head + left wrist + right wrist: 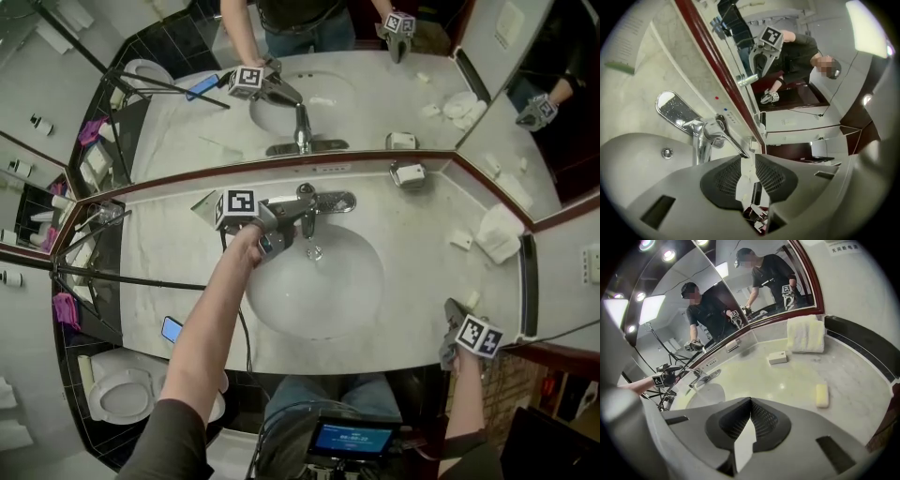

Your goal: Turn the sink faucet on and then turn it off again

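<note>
Two steps make up this task, and by the look of it neither is finished. The left gripper point(749, 157) has its jaws narrowly apart, and they seem closed on the tip of the lever point(730, 137). That lever slants up from the faucet point(323, 201), which stands at the far rim of the sink point(319, 291), hard against the mirror. No stream shows falling into the sink in any view, so I judge the water is not yet running, or is too thin to see. Turning on looks to be the step in hand, and turning off is left. The right gripper point(749, 400) takes no part, its jaws together on nothing at the near right edge of the counter point(422, 246).

Whether the pads truly pinch the lever is hard to tell, since the jaw tips cover its end. From the head view, the gripper body hides the lever.
</note>
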The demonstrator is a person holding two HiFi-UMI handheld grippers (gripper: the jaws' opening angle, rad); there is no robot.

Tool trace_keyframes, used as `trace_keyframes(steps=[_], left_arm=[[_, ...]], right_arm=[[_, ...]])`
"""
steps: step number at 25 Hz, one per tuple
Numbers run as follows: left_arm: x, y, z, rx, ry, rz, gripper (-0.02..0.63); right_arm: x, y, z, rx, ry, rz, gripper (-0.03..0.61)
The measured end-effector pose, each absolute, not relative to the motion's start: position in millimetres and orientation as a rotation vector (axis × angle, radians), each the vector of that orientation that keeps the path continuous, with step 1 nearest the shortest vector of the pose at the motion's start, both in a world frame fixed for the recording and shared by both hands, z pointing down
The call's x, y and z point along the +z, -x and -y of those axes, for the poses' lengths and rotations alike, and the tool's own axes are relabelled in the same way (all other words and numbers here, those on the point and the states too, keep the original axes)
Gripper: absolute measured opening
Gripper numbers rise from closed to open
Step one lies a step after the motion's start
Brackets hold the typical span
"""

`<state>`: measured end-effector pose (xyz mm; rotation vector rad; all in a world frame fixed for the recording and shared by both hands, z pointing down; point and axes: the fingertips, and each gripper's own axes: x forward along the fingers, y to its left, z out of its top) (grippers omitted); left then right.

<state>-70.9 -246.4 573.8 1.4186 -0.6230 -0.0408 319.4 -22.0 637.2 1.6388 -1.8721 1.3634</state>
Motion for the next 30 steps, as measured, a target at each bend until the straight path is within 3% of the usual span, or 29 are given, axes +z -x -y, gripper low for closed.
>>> trace_keyframes(steps=[2, 8, 21, 30], left_arm=[[560, 74, 242, -0.065, -1.441, 0.620, 0.048], [517, 76, 228, -0.095, -1.535, 0.669, 0.002], [428, 56, 168, -0.066, -1.919, 0.734, 0.001], [422, 60, 131, 0.143, -2.163, 0.915, 0.001]], right_arm=[[636, -320, 21, 1.361, -1.636, 1.883, 0.006], [625, -318, 23, 1.350, -1.620, 1.921, 0.006], [593, -329, 32, 1.299, -1.636, 2.000, 0.006], [586, -340, 31, 1.302, -1.662, 2.023, 0.006]])
